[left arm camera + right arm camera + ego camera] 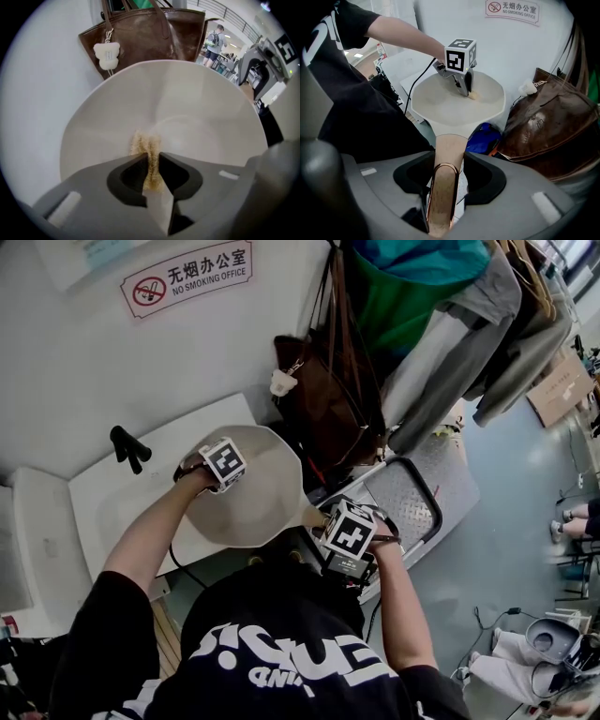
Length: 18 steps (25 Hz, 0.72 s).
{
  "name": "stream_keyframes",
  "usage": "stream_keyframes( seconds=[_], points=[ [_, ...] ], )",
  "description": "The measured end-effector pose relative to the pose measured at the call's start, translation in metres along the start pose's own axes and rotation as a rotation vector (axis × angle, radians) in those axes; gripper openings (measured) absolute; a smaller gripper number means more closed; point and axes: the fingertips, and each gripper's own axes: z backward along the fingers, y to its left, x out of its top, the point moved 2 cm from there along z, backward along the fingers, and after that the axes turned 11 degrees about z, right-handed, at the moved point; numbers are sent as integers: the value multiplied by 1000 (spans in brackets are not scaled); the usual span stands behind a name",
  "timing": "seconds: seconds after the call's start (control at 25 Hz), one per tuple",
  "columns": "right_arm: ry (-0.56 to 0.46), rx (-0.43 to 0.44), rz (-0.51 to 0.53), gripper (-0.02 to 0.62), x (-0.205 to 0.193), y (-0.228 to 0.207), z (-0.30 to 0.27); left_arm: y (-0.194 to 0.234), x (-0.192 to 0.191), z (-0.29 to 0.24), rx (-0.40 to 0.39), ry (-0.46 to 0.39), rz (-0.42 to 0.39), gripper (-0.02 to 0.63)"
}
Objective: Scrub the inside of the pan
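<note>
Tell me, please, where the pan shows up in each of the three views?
Head view: pan at centre, just left of middle.
Left gripper view: pan fills the middle.
Right gripper view: pan at upper centre, handle running to the bottom edge.
Shared landmark: brown bag beside the pan.

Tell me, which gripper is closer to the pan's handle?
Right. The right gripper is clamped on the handle; the left gripper is farther off, inside the pan, holding a scrub pad against it.
</note>
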Motion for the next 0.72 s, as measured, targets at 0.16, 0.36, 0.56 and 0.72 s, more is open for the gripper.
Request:
stream_keyframes(
  seconds=[0.16, 0.36, 0.56, 0.72],
  points=[
    [-6, 11, -5, 198, -1, 1, -2, 1, -20, 1, 0, 60, -5, 71],
    [-5, 8, 0, 198, 0, 0, 0, -15, -42, 6, -43, 132, -68, 71],
    [-7, 13, -6, 198, -1, 0, 1, -41, -55, 10, -114, 168, -122, 71],
    [-5, 9, -7, 198, -2, 0, 0, -56, -59, 10, -159, 181, -128, 71]
  ],
)
